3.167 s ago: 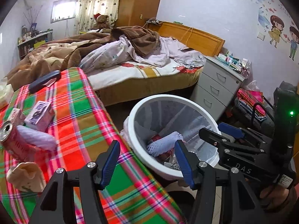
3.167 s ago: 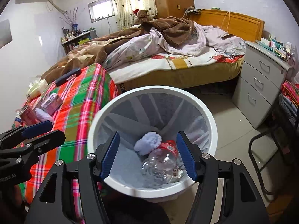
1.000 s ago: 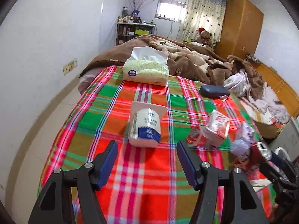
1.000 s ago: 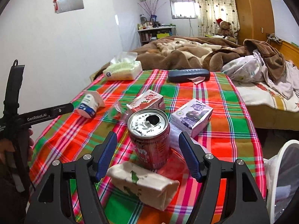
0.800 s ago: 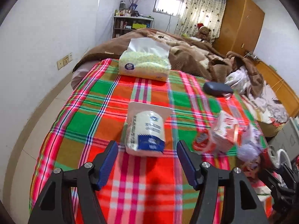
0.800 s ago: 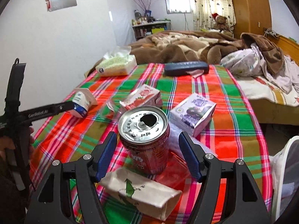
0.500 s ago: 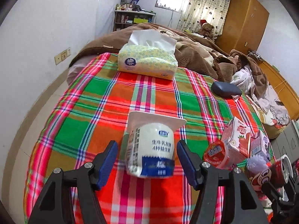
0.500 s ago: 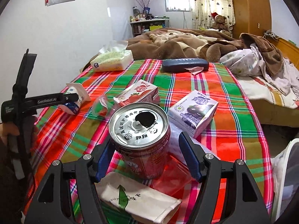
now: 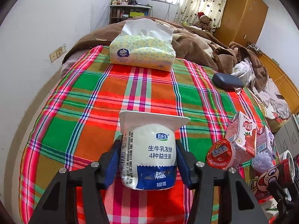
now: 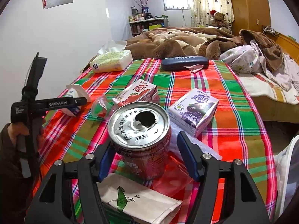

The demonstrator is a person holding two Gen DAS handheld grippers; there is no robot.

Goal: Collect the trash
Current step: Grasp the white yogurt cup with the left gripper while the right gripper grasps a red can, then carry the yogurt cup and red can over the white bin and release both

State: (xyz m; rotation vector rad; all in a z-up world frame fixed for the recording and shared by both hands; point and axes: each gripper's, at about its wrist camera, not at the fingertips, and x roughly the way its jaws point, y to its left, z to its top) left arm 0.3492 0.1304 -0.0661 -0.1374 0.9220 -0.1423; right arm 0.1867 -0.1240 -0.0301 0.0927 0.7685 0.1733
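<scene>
right hand-held gripper (image 10: 147, 154) closing around red can (image 10: 142, 140).

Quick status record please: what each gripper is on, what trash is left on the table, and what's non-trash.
left gripper: jaws closing around the yogurt cup, which lies on its side
right gripper: jaws closing around the red can, gap still at its right pad
other trash on plaid table: strawberry milk carton, purple milk carton, paper packet
non-trash: tissue pack, glasses case
</scene>
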